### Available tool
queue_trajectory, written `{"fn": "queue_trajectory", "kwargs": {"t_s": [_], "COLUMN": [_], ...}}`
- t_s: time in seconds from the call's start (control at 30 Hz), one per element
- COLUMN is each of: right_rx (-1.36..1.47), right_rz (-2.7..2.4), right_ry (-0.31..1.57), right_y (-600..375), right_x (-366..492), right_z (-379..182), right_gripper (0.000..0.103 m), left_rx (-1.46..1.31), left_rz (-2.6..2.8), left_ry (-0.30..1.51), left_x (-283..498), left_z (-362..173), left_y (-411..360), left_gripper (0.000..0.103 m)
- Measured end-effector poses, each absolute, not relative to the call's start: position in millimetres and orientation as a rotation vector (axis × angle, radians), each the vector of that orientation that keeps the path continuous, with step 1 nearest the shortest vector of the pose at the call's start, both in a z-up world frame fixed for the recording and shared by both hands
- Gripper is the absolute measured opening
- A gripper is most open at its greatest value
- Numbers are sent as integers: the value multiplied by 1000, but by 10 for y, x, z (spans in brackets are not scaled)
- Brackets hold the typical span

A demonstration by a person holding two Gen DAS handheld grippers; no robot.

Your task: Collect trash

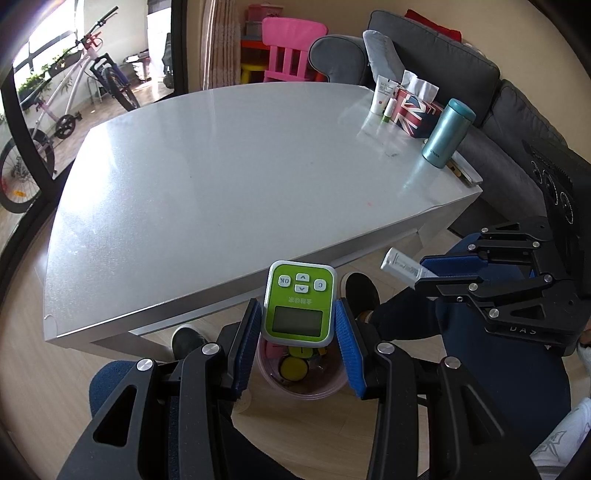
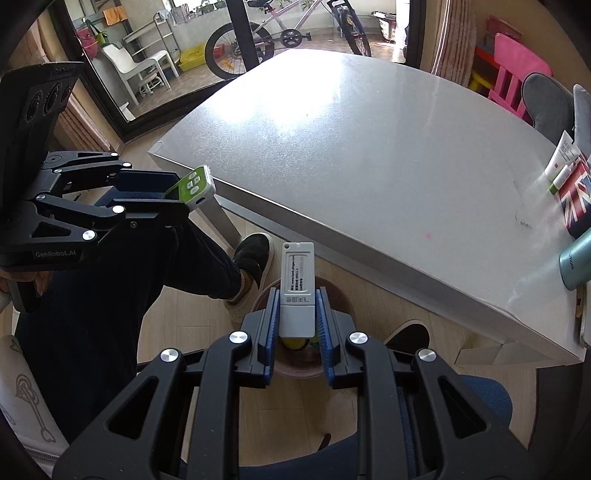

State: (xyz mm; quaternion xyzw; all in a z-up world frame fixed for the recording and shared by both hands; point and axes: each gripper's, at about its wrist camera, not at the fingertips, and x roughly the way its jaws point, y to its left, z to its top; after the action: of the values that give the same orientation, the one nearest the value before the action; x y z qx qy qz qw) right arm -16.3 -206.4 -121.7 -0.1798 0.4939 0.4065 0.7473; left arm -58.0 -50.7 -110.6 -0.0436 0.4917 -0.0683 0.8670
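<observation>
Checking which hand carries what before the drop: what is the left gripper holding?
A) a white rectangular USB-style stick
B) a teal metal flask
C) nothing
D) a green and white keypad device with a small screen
D: in the left wrist view, the left gripper has its blue pads closed on the green and white keypad device, above the pink plastic bin.

Daylight enters through the glass door (image 1: 33, 55) behind the bicycle (image 2: 280, 33), which is overexposed. Broad soft glare lies on the table (image 1: 221, 177) in both views. Strong fisheye curvature bends the table edges; dark vignetting fills the corners. Focus is sharp centrally, and the periphery is slightly smeared.
</observation>
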Motion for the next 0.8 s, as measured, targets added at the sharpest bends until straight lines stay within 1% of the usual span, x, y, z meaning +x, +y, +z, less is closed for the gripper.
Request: {"fn": "queue_trajectory", "kwargs": {"t_s": [0.03, 0.07, 0.17, 0.27, 0.33, 0.8], "right_rx": [-391, -379, -350, -323, -318, -288], "right_rz": [883, 879, 857, 827, 809, 769], "right_ry": [1074, 1065, 1052, 1057, 1064, 1056], "right_y": [-2070, -2096, -2140, -2170, -2179, -2330], "right_x": [-159, -147, -105, -58, -37, 65], "right_z": [-1212, -1201, -1163, -1149, -1149, -1137], "right_gripper": [52, 73, 87, 92, 94, 94], "left_rx": [-92, -94, -94, -90, -86, -71], "left_rz": [-144, -146, -152, -160, -166, -201], "left_ry": [1028, 1028, 1030, 1036, 1041, 1069], "left_x": [-577, -575, -579, -574, -578, -554], "left_z": [-1104, -1101, -1107, -1120, -1128, -1173], "left_y": [-512, -510, -505, -515, -522, -593], "left_gripper": [40, 40, 40, 40, 40, 40]}}
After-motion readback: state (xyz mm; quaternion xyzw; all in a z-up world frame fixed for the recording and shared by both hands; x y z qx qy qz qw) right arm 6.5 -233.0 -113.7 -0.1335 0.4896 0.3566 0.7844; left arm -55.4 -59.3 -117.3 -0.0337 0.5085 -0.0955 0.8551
